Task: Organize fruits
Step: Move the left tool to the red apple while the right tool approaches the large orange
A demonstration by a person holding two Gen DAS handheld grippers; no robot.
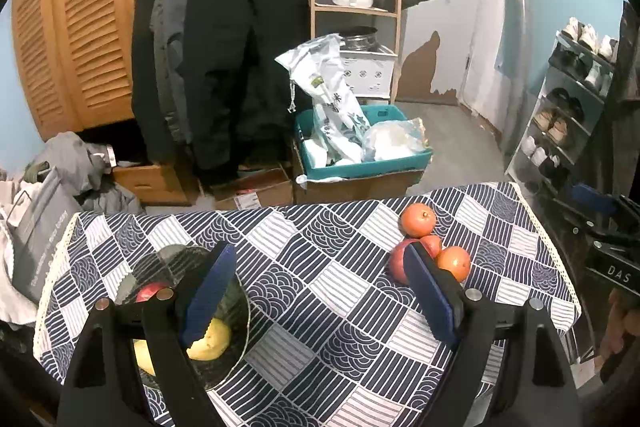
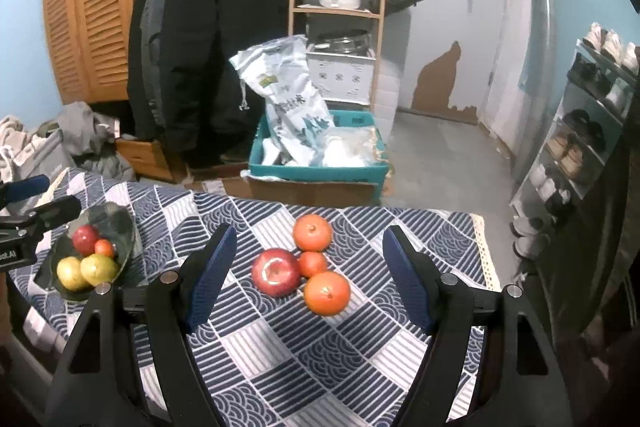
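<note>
A red apple (image 2: pixel 276 271), two oranges (image 2: pixel 313 232) (image 2: pixel 327 292) and a small tomato-like fruit (image 2: pixel 313 263) lie clustered on the patterned tablecloth (image 2: pixel 280 367). My right gripper (image 2: pixel 308 279) is open and empty, its fingers either side of this cluster, a little nearer than it. A dark glass bowl (image 2: pixel 120 227) at the left holds a red apple (image 2: pixel 85 239), a small orange fruit (image 2: pixel 105 247) and two yellow-green fruits (image 2: pixel 100 269). My left gripper (image 1: pixel 320 291) is open and empty above the cloth, between the bowl (image 1: pixel 176 259) and the fruit cluster (image 1: pixel 418 221).
The table's far edge (image 1: pixel 280 207) drops to boxes and a teal crate (image 1: pixel 360 163) on the floor. A coat rack (image 1: pixel 216 47), wooden shelves (image 1: pixel 356 7) and a shoe rack (image 1: pixel 568 107) stand beyond. Clothes are piled at the left (image 1: pixel 68 163).
</note>
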